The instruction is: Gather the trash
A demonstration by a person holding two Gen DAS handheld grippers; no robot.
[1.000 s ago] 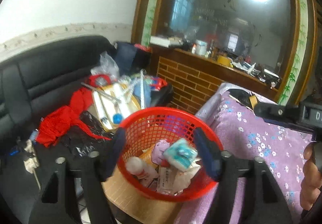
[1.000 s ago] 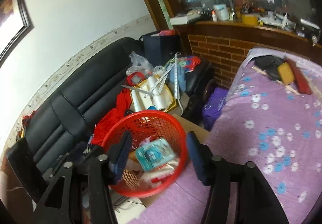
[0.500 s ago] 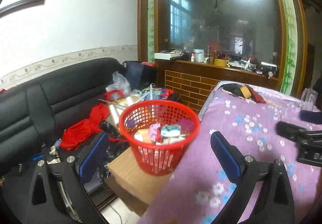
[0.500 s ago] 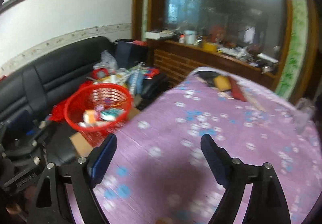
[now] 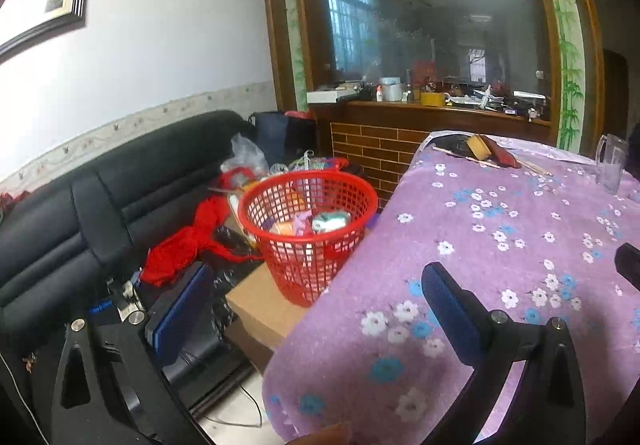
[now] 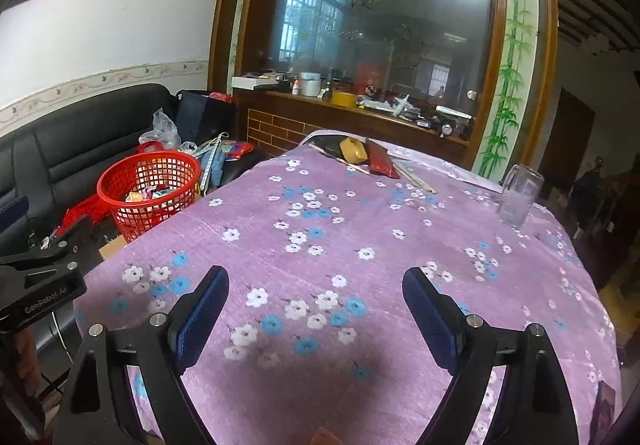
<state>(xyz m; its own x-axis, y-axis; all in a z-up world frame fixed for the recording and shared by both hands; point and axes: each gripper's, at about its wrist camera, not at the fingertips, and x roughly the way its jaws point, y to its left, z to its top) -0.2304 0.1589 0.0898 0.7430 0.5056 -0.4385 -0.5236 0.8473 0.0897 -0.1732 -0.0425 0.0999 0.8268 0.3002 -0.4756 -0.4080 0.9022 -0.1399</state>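
left gripper jaws wide apart, nothing btwn them; just been opening. its left finger hangs off the table edge, right finger over the purple floral cloth. ahead, btwn the fingers, red basket w/ trash sits on a cardboard box, touching the cloth edge. right gripper also spread wide & empty, just been opening, both fingers over cloth; basket far left of its left finger. only right view shows the whole glass mug, far right.

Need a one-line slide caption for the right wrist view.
Open right gripper over purple floral tablecloth; red trash basket at left.
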